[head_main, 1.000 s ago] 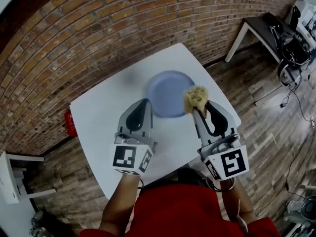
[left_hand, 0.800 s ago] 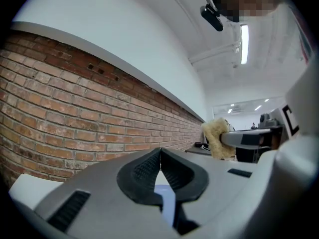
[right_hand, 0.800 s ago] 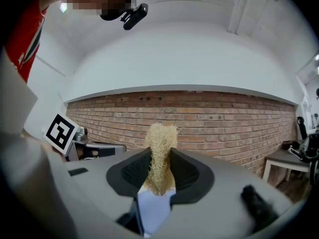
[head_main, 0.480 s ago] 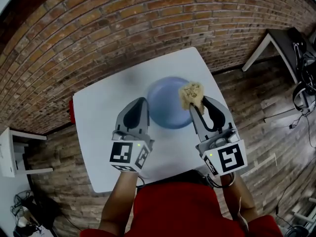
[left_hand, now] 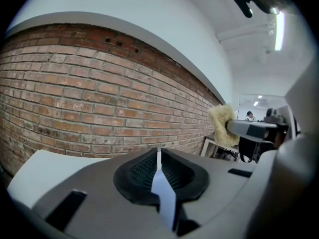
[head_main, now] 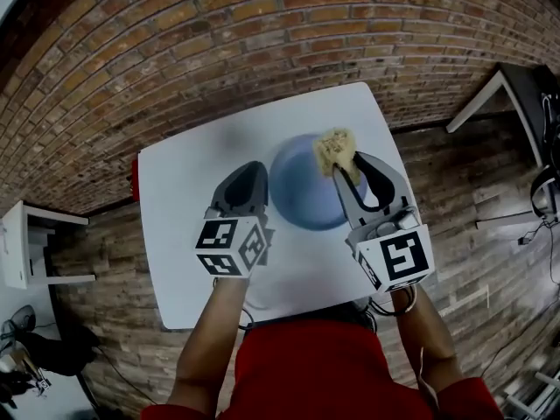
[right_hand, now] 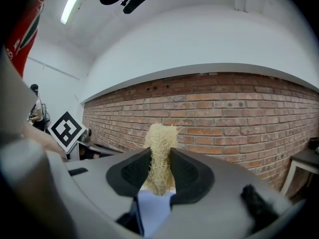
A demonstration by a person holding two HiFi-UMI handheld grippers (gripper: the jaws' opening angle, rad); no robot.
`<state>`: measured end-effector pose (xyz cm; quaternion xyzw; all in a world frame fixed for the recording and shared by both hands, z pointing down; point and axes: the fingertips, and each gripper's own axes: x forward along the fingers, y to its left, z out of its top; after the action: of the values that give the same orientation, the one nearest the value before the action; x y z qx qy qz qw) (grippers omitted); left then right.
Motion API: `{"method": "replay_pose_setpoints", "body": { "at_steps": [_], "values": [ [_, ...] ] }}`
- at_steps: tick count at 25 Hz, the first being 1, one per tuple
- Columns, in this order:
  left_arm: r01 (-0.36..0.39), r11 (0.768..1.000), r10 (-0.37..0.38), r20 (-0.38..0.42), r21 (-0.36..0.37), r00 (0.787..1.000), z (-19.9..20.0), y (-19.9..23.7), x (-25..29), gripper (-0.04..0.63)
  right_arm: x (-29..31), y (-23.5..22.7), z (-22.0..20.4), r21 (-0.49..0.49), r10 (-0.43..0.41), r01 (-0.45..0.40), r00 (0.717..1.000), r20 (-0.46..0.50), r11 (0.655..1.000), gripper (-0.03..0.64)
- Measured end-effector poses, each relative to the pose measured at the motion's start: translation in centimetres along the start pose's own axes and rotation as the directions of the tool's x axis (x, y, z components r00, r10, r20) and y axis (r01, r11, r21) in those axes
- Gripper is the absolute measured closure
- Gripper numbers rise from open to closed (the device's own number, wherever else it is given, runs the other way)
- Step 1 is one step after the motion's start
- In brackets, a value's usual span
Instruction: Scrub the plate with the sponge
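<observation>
The sponge (head_main: 335, 150) has moved to the blue plate's (head_main: 306, 195) far right edge, pinched in the right tongs (head_main: 343, 166). The left tongs (head_main: 254, 173), clenched and empty, wait on the left. Scrubbing seems started.

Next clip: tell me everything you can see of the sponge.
The sponge is a pale yellow, coarse, fibrous pad, loofah-like, with frayed edges. It stands upright, pinched between the jaws of the right gripper, and its top sticks out past them. In the head view it lies over the far right part of the blue plate. Whether it touches the plate cannot be told.
</observation>
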<state>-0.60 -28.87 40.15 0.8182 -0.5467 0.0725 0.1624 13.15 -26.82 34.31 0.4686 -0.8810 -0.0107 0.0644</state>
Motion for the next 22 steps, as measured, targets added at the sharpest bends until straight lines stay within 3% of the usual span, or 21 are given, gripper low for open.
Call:
{"method": "replay_pose_setpoints", "body": {
  "at_steps": [5, 7, 12, 17, 22],
  "values": [
    [-0.010, 1.000, 0.008, -0.055, -0.029, 0.998, -1.3, 1.2, 1.3, 0.575, 2.4, 0.1, -1.5, 0.013, 0.013, -0.012, 0.998, -0.059, 1.000, 0.497],
    [-0.012, 0.999, 0.008, -0.082, -0.037, 0.997, -1.9, 1.6, 1.9, 0.500, 3.4, 0.3, -2.4, 0.020, 0.019, -0.018, 0.996, -0.089, 1.000, 0.497],
    [-0.015, 0.998, 0.005, -0.165, -0.060, 0.986, -4.1, 2.6, 3.2, 0.443, 5.9, 0.7, -6.1, 0.035, 0.037, -0.030, 0.980, -0.197, 0.999, 0.497],
    [-0.023, 0.991, -0.015, -0.287, -0.128, 0.958, -7.5, 3.4, 4.3, 0.402, 8.0, 1.0, -10.3, 0.040, 0.035, -0.023, 0.941, -0.337, 0.999, 0.497],
    [-0.068, 0.970, -0.034, -0.406, -0.234, 0.913, -11.1, 4.2, 4.5, 0.394, 9.6, 1.7, -13.6, 0.021, 0.049, -0.044, 0.891, -0.451, 0.999, 0.497]
  ]
}}
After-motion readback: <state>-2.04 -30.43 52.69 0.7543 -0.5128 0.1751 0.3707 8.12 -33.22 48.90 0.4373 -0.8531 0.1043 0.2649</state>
